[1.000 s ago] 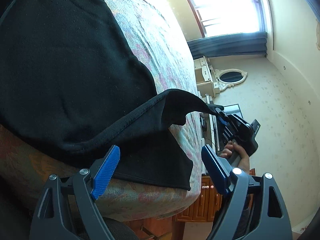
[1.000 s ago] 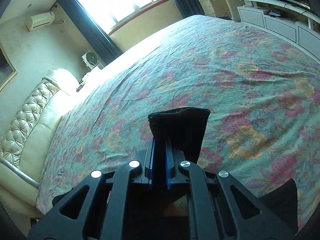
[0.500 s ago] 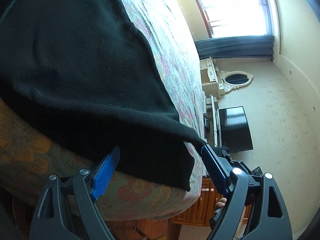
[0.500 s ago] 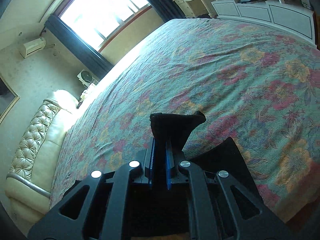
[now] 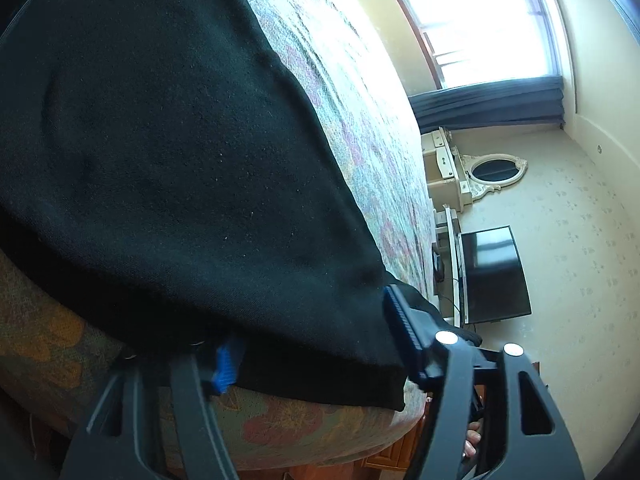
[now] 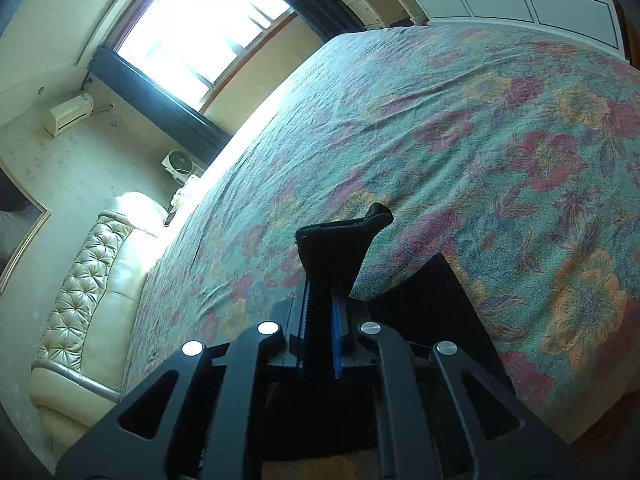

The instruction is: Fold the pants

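Black pants (image 5: 168,168) lie spread on the floral bedspread (image 5: 360,128) and fill most of the left wrist view. My left gripper (image 5: 316,344) is open, with the near edge of the pants between its jaws. Its left blue pad (image 5: 226,364) is partly under the cloth. My right gripper (image 6: 322,300) is shut on a fold of the pants (image 6: 336,248), which stands up out of its jaws over the bed (image 6: 460,140). More black cloth (image 6: 432,292) lies just right of it.
A padded cream headboard (image 6: 92,280) is at the left, a window (image 6: 208,32) behind it. White drawers (image 6: 520,4), a TV (image 5: 496,276) and an oval mirror (image 5: 496,168) stand past the bed's foot. The bed edge (image 5: 280,432) drops off under my left gripper.
My left gripper has moved forward onto the pants edge, so cloth now covers its left pad. My right gripper has lowered the held fold toward the bed and tilted.
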`<state>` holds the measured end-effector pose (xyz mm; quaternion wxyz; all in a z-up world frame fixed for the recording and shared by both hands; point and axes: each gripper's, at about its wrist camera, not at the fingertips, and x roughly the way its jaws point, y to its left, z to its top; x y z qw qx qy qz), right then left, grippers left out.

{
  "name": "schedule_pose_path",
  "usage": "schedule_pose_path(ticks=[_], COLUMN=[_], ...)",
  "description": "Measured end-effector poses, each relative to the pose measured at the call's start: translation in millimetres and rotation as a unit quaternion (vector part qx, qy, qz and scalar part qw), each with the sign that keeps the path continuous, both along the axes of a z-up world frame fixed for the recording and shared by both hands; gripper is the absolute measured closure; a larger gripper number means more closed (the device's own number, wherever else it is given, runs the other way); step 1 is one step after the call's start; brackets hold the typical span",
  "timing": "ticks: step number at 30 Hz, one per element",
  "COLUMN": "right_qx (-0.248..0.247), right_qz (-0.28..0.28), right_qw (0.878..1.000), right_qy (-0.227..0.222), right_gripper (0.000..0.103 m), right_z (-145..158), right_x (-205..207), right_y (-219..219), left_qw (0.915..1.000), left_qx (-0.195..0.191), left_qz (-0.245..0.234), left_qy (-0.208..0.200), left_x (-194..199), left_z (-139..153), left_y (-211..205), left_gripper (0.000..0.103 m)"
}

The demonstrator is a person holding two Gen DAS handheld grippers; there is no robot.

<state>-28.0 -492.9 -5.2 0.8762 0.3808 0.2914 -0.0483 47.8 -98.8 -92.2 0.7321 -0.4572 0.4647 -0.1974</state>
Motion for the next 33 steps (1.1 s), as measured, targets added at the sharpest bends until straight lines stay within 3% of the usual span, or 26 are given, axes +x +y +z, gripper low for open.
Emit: schedule_pose_path(ticks=[2, 4, 11, 15, 19, 23, 33], right_qx=[0.008, 0.016, 0.033, 0.031, 0.044, 0.048, 0.062], right_qz=[-0.001, -0.002, -0.008, -0.020, -0.037, -0.043, -0.074], right_qw=[1.000, 1.000, 0.999, 0.999, 0.998, 0.997, 0.994], right_qy=[-0.003, -0.004, -0.011, 0.002, 0.023, 0.035, 0.057], right_gripper=[0.094, 0.094, 0.094, 0.094, 0.094, 0.094, 0.091], right_z=[-3, -8, -23, -40, -63, -76, -94], right_x=[-4, -7, -36, -56, -72, -81, -107], right_y=[-2, -5, -9, -9, -14, -13, -33], left_qw=[0.9995, 0.9991, 0.9985, 0.9987, 0.9989, 0.9978, 0.9973], left_qx=[-0.019, -0.026, 0.026, 0.031, 0.022, 0.047, 0.050], left_qz=[-0.008, -0.003, -0.021, -0.033, -0.032, -0.046, -0.053], left_qy=[0.023, 0.035, -0.043, -0.022, 0.027, -0.003, -0.008], left_x=[2, 1, -16, -23, -32, -33, -37], left_z=[-10, -15, 23, 12, -11, -1, 1], left_y=[3, 9, 12, 11, 13, 9, 15], left_gripper=[0.087, 0.091, 0.092, 0.092, 0.092, 0.092, 0.089])
